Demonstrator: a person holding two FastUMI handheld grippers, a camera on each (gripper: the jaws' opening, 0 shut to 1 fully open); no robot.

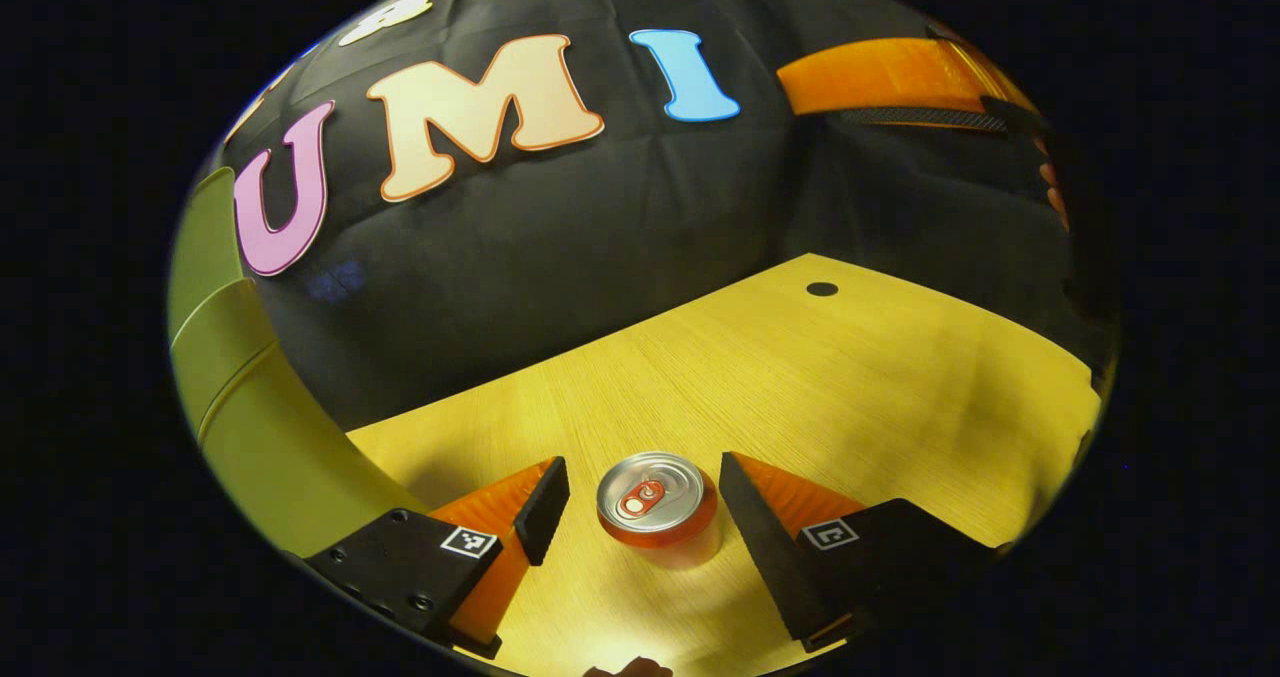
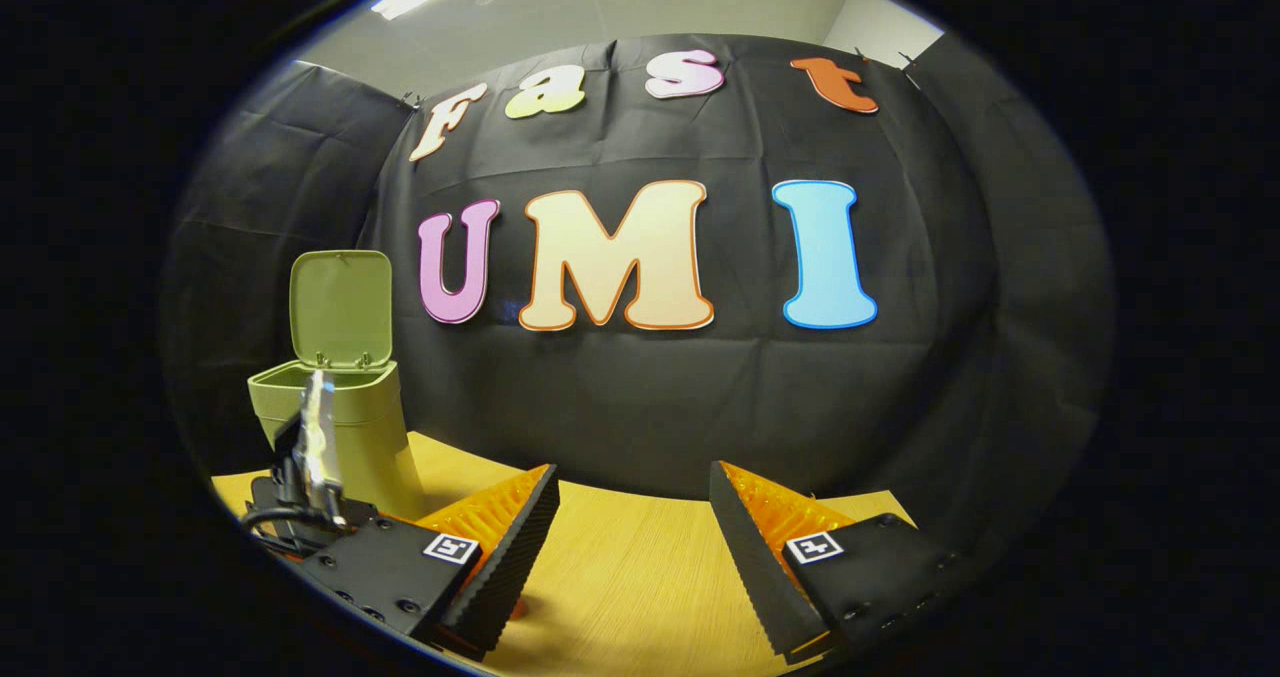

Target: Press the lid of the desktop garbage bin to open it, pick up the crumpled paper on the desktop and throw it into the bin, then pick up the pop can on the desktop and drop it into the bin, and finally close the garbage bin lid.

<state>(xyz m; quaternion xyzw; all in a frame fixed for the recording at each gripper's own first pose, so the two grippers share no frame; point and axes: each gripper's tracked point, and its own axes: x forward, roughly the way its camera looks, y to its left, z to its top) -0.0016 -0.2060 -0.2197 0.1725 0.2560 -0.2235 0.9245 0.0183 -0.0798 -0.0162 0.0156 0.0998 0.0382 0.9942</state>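
An upright red pop can (image 1: pixel 655 509) with a silver top stands on the wooden desktop (image 1: pixel 850 377) in the left gripper view. My left gripper (image 1: pixel 642 477) is open, its fingers flanking the can with a gap on each side. At the left edge of that view a green wall of the garbage bin (image 1: pixel 250 427) curves close by. In the right gripper view the bin (image 2: pixel 350 427) stands at the left with its lid (image 2: pixel 342 307) raised upright. My right gripper (image 2: pixel 635 527) hangs open above the desktop with nothing between its fingers.
A dark round hole (image 1: pixel 822 289) marks the desktop farther back. An orange part of the other gripper (image 1: pixel 890 75) shows high at the upper right in the left gripper view. The back of the left gripper's body (image 2: pixel 305 477) sits in front of the bin.
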